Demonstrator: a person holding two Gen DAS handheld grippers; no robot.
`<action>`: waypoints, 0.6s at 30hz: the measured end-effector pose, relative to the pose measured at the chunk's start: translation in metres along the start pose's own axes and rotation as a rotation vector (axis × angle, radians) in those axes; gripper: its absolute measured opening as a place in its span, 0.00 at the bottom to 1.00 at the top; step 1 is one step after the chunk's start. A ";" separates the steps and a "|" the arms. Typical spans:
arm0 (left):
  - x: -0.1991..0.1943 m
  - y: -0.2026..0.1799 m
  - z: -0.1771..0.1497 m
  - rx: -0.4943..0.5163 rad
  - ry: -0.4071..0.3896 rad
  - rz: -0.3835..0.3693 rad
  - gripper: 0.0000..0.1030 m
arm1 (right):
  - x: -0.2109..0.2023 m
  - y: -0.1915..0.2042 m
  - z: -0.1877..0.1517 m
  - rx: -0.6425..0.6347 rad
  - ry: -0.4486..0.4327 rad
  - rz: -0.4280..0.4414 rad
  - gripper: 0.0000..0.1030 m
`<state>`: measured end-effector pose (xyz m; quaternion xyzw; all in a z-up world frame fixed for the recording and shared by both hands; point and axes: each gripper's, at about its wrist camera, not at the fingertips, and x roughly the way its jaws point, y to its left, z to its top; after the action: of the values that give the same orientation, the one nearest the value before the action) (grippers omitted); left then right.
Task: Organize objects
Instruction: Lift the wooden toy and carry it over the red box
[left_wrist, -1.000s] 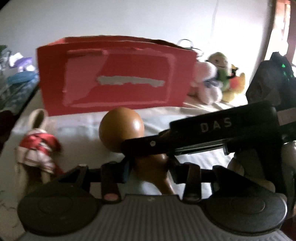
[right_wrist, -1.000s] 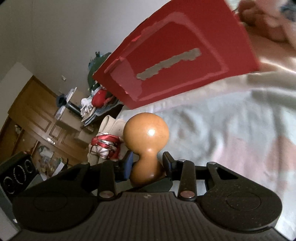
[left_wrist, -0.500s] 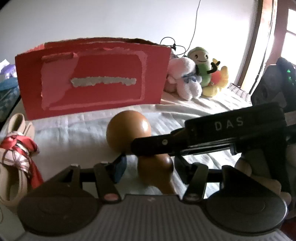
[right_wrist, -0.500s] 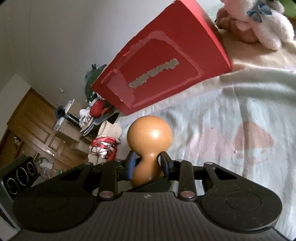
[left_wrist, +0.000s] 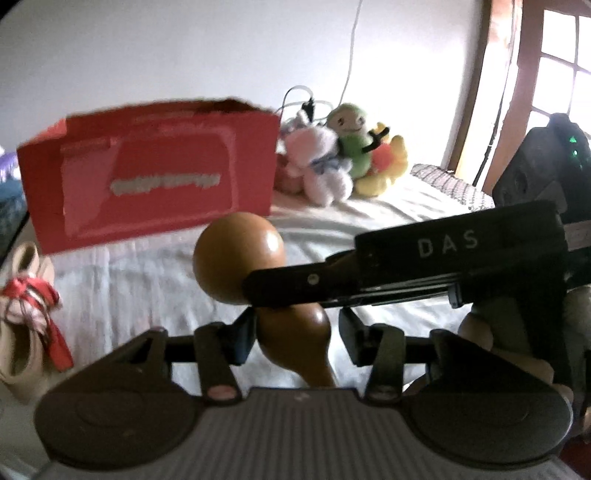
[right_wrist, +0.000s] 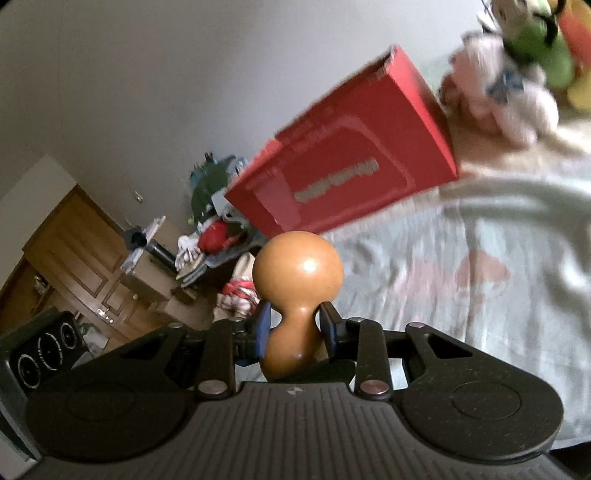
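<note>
While the right gripper (right_wrist: 293, 328) pinches the narrow waist of a brown wooden gourd (right_wrist: 298, 280) at the lower centre of the right wrist view, both pads pressed against it, the left gripper (left_wrist: 295, 338) brackets the same gourd's lower bulb in the lower centre of the left wrist view; its jaws are closing, the left pad touching or nearly touching the wood, a gap showing at the right pad. The gourd is held clear above a white bedsheet (left_wrist: 147, 288). At the left edge of the left view lies a beige shoe with a red ribbon (left_wrist: 26, 314). Farther back, upper left, stands a red box (left_wrist: 151, 177); plush toys (left_wrist: 343, 162) sit to its right against the wall
</note>
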<state>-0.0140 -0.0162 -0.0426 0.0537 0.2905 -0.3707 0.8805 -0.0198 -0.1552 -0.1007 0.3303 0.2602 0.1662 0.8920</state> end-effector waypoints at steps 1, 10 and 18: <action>-0.003 -0.004 0.002 0.009 -0.011 0.000 0.46 | -0.004 0.004 0.003 -0.014 -0.016 -0.002 0.31; -0.012 -0.010 0.055 0.070 -0.084 0.010 0.46 | 0.009 0.003 0.066 -0.086 -0.093 0.046 0.31; 0.033 0.007 0.145 0.099 -0.059 0.076 0.46 | 0.046 -0.014 0.172 -0.169 -0.049 0.121 0.31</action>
<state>0.0772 -0.0766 0.0581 0.0974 0.2434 -0.3525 0.8984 0.1185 -0.2300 -0.0149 0.2730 0.2030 0.2332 0.9110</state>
